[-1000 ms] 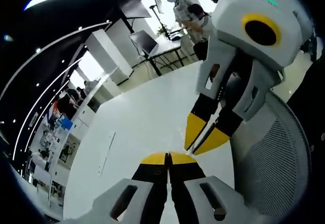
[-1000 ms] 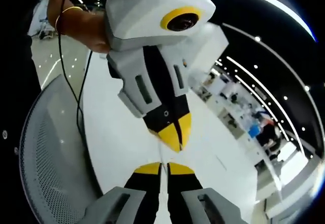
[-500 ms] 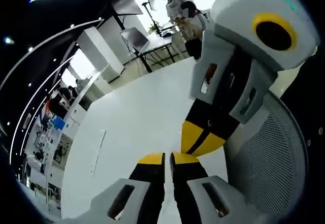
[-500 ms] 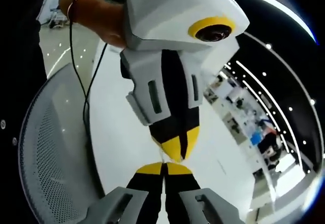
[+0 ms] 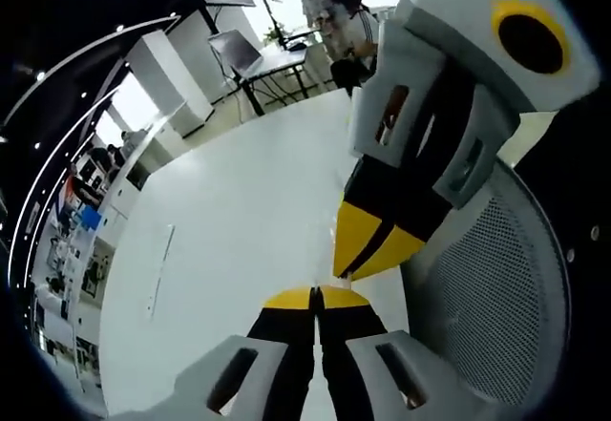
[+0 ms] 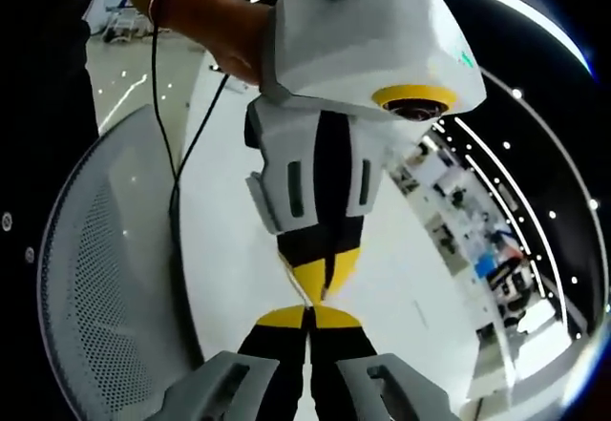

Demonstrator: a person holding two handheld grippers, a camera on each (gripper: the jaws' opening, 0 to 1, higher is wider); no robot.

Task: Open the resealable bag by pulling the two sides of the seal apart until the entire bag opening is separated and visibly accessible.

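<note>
- A large white table (image 5: 229,221) spreads away under both grippers; in the right gripper view it runs off as a long white strip (image 6: 224,240).
- A grey mesh chair back (image 5: 496,297) curves along the near right edge of the table in the left gripper view. It stands at the left of the right gripper view (image 6: 95,278).
- The right gripper (image 5: 368,249), white with black jaws and yellow tips, reaches down from the upper right of the left gripper view. Its jaws are pressed together, with a thin dark line between them.
- The left gripper (image 5: 316,297) rises from the bottom of its own view with its yellow tips closed against each other, just beside the right gripper's tips.
- In the right gripper view the left gripper (image 6: 323,283) hangs down from above, jaws together. It nearly meets the right gripper (image 6: 307,318), whose own tips are also together.
- A person's hand (image 6: 205,20) holds the left gripper from behind, and a black cable (image 6: 177,154) trails down from it past the chair.
- The resealable bag cannot be made out for sure. A thin pale sliver (image 6: 294,283) lies between the two sets of tips, and whether either set is pinching it cannot be told.
- Far off, people (image 5: 344,30) stand by a dark desk.
</note>
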